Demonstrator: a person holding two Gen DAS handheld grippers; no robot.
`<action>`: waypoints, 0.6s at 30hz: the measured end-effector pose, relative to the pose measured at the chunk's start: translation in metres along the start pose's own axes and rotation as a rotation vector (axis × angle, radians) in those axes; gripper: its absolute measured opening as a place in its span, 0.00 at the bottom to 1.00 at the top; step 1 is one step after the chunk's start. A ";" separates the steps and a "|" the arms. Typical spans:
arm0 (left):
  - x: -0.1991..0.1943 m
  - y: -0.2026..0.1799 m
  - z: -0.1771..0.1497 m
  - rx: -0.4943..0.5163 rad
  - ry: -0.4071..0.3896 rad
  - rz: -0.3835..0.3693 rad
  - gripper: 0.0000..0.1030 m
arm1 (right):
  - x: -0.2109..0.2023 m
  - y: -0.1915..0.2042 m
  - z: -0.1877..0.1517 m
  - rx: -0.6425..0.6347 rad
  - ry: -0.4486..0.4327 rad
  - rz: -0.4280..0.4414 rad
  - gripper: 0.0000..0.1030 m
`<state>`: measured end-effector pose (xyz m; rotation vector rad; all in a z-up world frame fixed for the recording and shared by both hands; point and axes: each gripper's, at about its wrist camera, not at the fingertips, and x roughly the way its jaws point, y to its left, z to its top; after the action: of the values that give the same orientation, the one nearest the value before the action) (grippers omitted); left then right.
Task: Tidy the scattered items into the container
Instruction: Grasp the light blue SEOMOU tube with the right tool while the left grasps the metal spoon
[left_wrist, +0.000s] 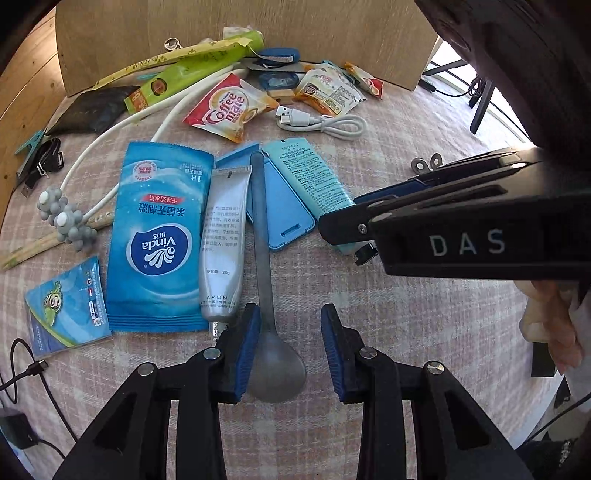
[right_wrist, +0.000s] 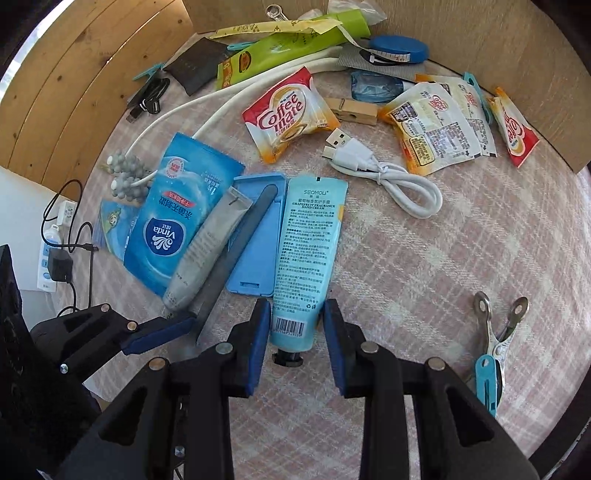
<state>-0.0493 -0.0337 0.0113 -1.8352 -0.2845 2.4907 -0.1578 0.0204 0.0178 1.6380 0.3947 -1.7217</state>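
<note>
Scattered items lie across a pink plaid cloth on the counter, backed by a cardboard wall. Nearest the left gripper is a grey metal spoon, its handle running away over a blue phone-stand case and its bowl lying between the blue-padded fingers; these fingers stand apart, one on each side of the bowl, and whether the pads touch it cannot be told. Just left of the spoon lies a silver Avon tube, and beside that a blue Vinda wet-wipe sachet, with a small cartoon card at its lower left. The right gripper is down over a pale blue Seomou hand-cream tube, whose capped end sits between its fingers; the fingers are apart with the tube's lower end in the gap, and contact is unclear. In the left wrist view that gripper shows as a black body marked DAS, held by a hand at the right edge. Farther back lie a Coffee-mate sachet, more creamer packets, a coiled white USB cable, a wooden clothespin, a green tube, a blue tape measure, a white-stemmed massager with grey knobs and a black cable. A metal clip rests apart at the right.
</note>
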 end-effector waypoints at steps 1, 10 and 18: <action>0.000 -0.001 0.000 0.006 -0.002 0.004 0.30 | 0.001 0.001 0.001 -0.006 0.001 -0.006 0.29; -0.001 0.003 -0.006 -0.046 -0.015 -0.032 0.07 | -0.011 -0.016 -0.016 0.056 -0.023 0.037 0.26; -0.027 -0.010 -0.010 -0.055 -0.066 -0.076 0.07 | -0.056 -0.050 -0.054 0.145 -0.108 0.083 0.26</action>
<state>-0.0326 -0.0267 0.0354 -1.7284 -0.4220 2.5197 -0.1551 0.1061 0.0510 1.6303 0.1513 -1.8019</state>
